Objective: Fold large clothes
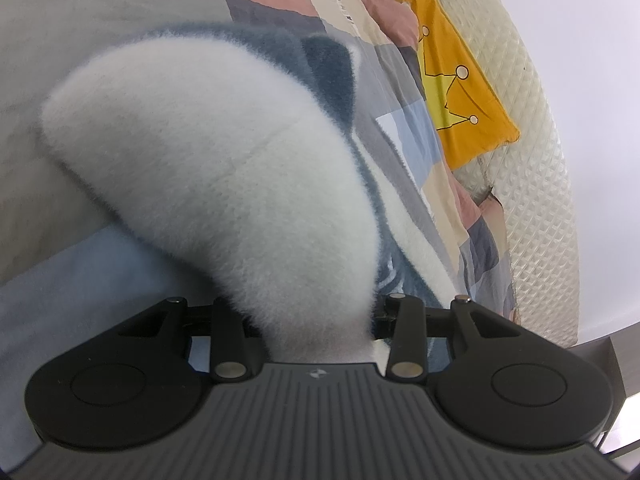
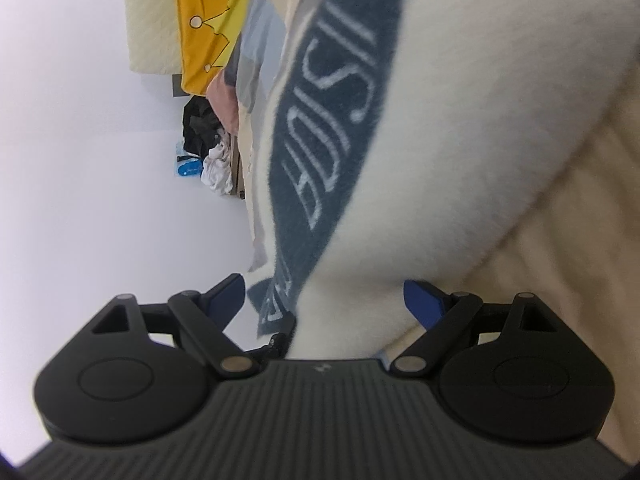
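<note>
- Fuzzy white sweater [image 1: 208,168] with a dark blue lettered band [image 2: 320,152] is spread on the patchwork bedcover [image 1: 404,120].
- A white sleeve fold is seen clenched in the left gripper [image 1: 316,320].
- Right gripper [image 2: 324,300] jaws are spread wide, sweater edge between them, ungripped.
- A yellow crown pillow [image 1: 460,80] is noted at the bed's head edge.

Fluffy cream sweater [image 1: 224,168] with dark blue band carrying pale lettering [image 2: 332,152]. Lying rumpled on patchwork bedspread [image 1: 404,128], partly lifted off it. One thick cream fold bunched up, rising from bedspread toward camera; blue band showing beneath and beside that fold.
</note>
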### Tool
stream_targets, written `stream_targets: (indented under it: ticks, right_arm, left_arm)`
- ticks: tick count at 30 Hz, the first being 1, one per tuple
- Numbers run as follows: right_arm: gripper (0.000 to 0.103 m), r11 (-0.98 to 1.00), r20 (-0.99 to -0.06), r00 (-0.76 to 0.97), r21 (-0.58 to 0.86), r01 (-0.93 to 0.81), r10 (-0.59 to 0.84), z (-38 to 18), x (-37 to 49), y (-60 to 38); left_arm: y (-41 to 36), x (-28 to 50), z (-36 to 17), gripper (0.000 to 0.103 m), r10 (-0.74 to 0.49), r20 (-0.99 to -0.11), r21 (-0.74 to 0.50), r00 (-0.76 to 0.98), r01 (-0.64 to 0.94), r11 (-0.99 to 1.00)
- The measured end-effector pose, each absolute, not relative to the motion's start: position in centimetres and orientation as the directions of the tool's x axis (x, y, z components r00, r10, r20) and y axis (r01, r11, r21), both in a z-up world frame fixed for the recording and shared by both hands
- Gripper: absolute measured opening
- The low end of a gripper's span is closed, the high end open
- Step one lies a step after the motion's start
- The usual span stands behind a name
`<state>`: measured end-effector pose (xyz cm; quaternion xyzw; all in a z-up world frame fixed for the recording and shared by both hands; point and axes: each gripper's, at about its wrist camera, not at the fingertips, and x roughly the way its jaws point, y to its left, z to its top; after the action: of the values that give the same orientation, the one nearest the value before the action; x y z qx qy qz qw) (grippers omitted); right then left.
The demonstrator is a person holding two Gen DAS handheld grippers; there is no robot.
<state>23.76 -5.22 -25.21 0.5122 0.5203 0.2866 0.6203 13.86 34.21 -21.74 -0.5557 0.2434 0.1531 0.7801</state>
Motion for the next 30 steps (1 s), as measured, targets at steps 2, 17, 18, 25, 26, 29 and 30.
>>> stream_targets:
  ticks: [2,17,18,25,26,29,30]
  right_arm:
    - [0.088,0.297,-0.351,0.299,0.931,0.212,0.887,-25.7,23.9,-5.8]
    - [0.089,0.329,-0.409,0.356,0.907,0.264,0.840,-26.7,23.3,-6.1]
    - [0.088,0.333,-0.421,0.389,0.902,0.274,0.819,-26.7,23.5,-6.7]
    - [0.087,0.270,-0.473,0.623,0.878,0.396,0.623,-26.3,24.0,-12.6]
    - [0.087,0.294,-0.482,0.647,0.875,0.384,0.591,-25.8,24.0,-13.1]
    - [0.089,0.387,-0.506,0.655,0.860,0.332,0.561,-25.3,25.2,-13.3]
    - [0.089,0.401,-0.515,0.636,0.854,0.331,0.574,-25.6,25.5,-12.8]
  left_arm:
    - [34.2,13.8,-21.7,0.044,-0.033,-0.550,-0.792,0.835,-0.509,0.337]
    - [34.6,13.6,-21.5,0.042,-0.026,-0.538,-0.802,0.843,-0.502,0.324]
    - [34.6,13.5,-21.5,0.042,-0.026,-0.537,-0.804,0.843,-0.502,0.318]
    - [34.6,13.3,-21.6,0.042,-0.028,-0.534,-0.811,0.845,-0.502,0.300]
    - [34.6,13.3,-21.6,0.042,-0.027,-0.534,-0.811,0.845,-0.502,0.301]
    - [34.6,13.4,-21.6,0.042,-0.024,-0.535,-0.810,0.844,-0.505,0.297]
    - [34.6,13.4,-21.7,0.042,-0.023,-0.536,-0.810,0.844,-0.507,0.293]
